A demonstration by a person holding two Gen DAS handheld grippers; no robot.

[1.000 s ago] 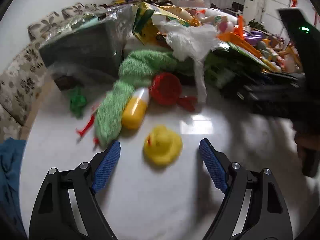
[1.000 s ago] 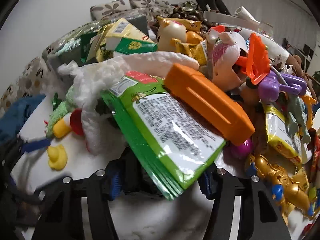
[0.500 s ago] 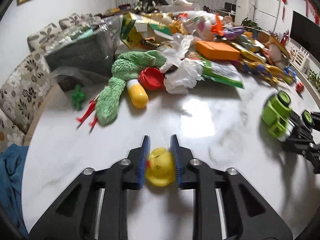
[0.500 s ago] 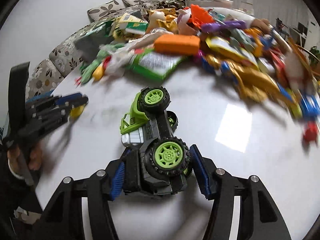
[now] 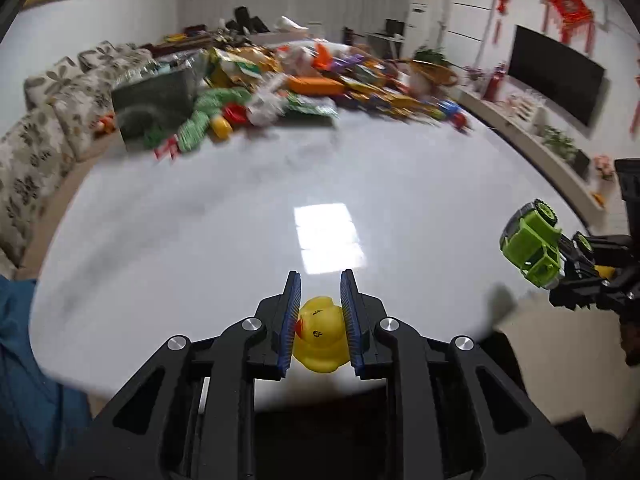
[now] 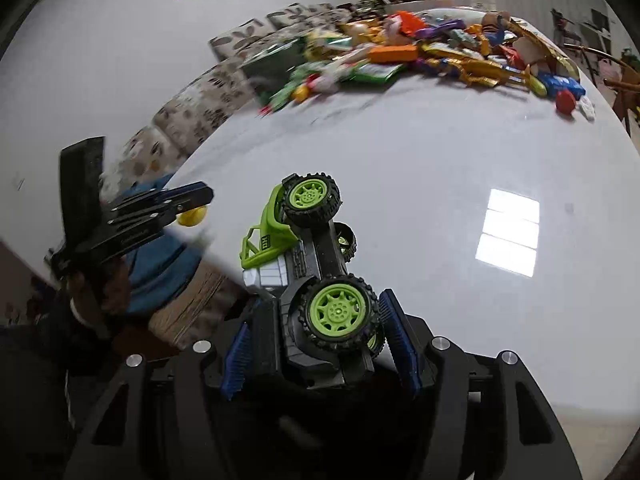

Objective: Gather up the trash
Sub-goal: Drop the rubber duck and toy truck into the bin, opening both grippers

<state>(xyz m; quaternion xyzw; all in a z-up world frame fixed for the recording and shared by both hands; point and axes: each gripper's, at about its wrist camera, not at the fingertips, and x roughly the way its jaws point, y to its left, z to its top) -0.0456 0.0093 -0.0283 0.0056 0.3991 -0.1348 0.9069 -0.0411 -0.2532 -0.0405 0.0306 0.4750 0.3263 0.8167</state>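
duck (image 5: 320, 332) pinched between left gripper (image 5: 320, 308) pads, over table's (image 5: 240, 220) near edge. truck (image 6: 308, 276) clamped in right gripper (image 6: 320, 340), also at near edge. carry step; next probably calls for release into a bin, none in view.

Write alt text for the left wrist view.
The left tool grips a yellow rubber duck above a white table. At right, the other tool holds a green toy truck; a blurred clutter pile lies beyond.
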